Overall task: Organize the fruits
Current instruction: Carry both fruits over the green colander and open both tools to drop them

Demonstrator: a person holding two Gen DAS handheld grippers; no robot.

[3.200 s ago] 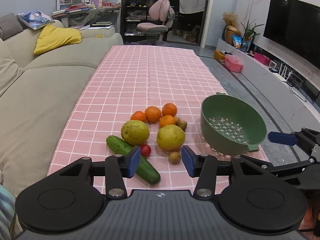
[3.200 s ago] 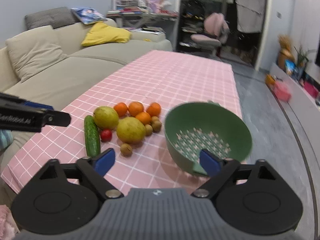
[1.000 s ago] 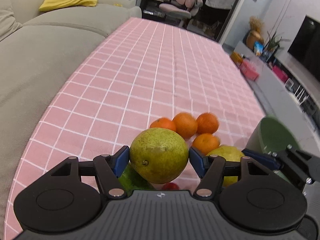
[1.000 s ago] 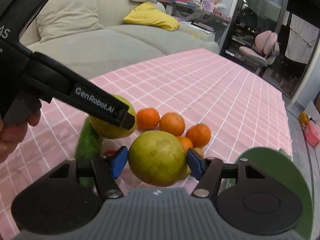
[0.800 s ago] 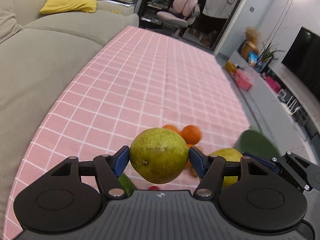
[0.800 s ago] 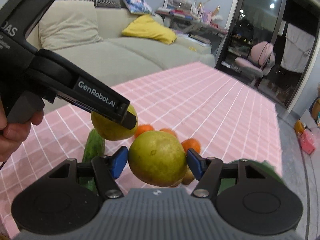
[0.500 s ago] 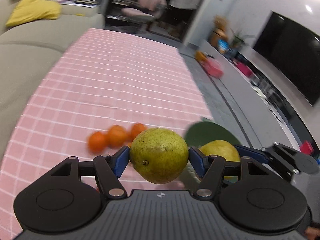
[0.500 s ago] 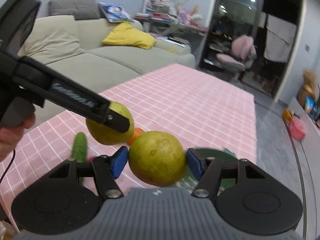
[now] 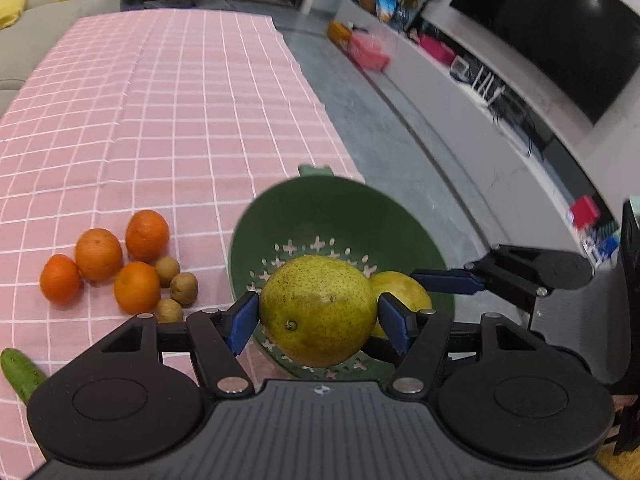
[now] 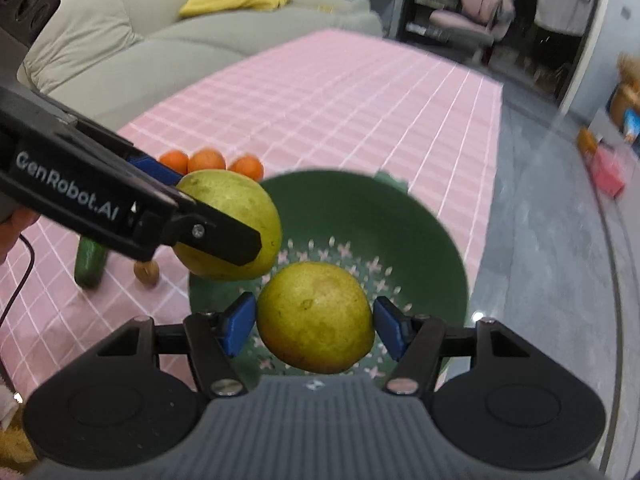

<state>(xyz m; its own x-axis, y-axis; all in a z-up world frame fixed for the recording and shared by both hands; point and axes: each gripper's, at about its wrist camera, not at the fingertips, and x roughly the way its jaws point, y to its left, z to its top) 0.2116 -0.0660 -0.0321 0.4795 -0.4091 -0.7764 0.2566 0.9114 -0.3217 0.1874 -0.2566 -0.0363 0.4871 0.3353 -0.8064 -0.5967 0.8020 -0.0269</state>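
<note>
My left gripper [image 9: 318, 318] is shut on a green-yellow pear [image 9: 316, 316] and holds it over the green colander [image 9: 320, 208]. My right gripper [image 10: 316, 326] is shut on a second yellow pear [image 10: 316, 316], also above the colander [image 10: 420, 232]. The left gripper's pear shows in the right wrist view [image 10: 240, 200], and the right gripper's pear shows behind it in the left wrist view [image 9: 404, 286]. Several oranges [image 9: 98, 254] and small brown fruits [image 9: 184, 288] lie on the pink checked cloth [image 9: 160, 120] left of the colander.
A cucumber [image 9: 18, 374] lies at the cloth's near left; it also shows in the right wrist view [image 10: 90, 262]. The colander stands near the table's right edge, with grey floor [image 9: 400, 128] beyond. A beige sofa [image 10: 120, 48] runs along the left.
Both grippers closed on the two pears, lifted them off the cloth and carried them right. They now hang over the colander.
</note>
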